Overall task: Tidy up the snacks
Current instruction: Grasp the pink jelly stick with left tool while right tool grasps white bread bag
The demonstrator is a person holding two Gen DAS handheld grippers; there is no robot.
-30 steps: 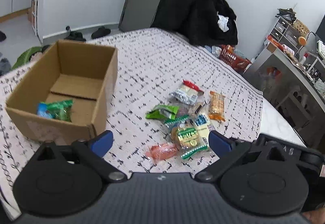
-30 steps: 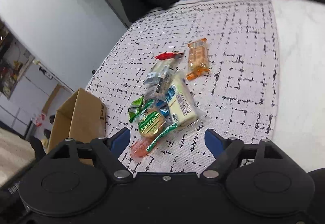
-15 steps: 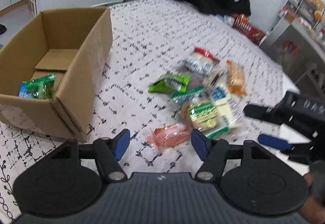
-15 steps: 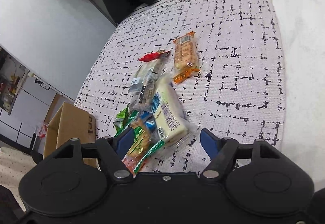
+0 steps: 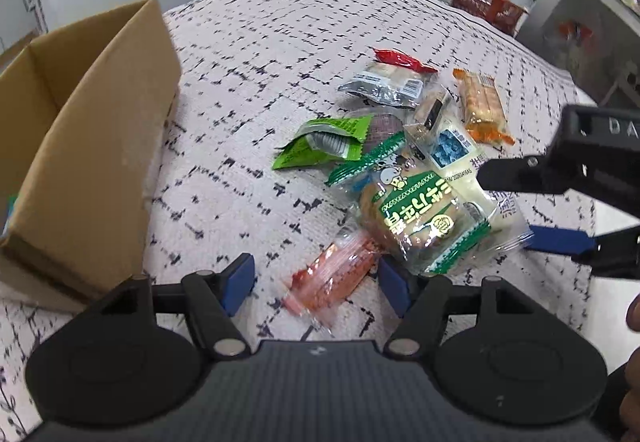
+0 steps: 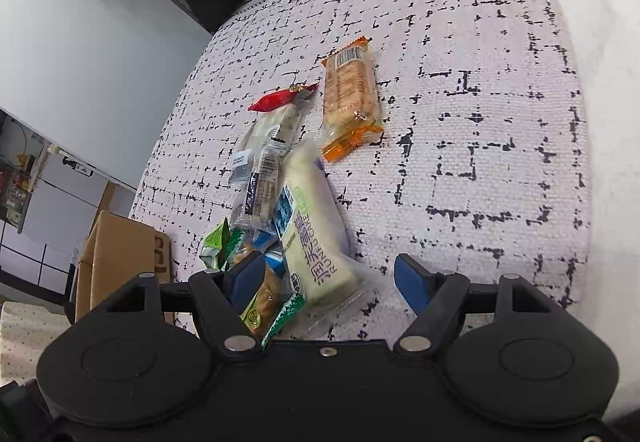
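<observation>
Your left gripper (image 5: pixel 314 288) hangs low over the cloth, jaws apart, the crinkly orange-red sachet (image 5: pixel 334 280) lying between the blue pads, its long axis slanting up to the right. Your right gripper (image 6: pixel 330 280) is spread wide too, straddling the white cake bar (image 6: pixel 318 238) printed "RUNFU CAKE", lengthwise away from you. Beside it sits the green-labelled bun pack (image 5: pixel 424 215), clear film, Chinese lettering. Farther out lies the orange cracker packet (image 6: pixel 350 101), barcode at the far end. The cardboard box (image 5: pixel 92 133) stands off left.

Bright, even indoor light; fisheye-bent edges, nearest wrappers perhaps slightly blurred
</observation>
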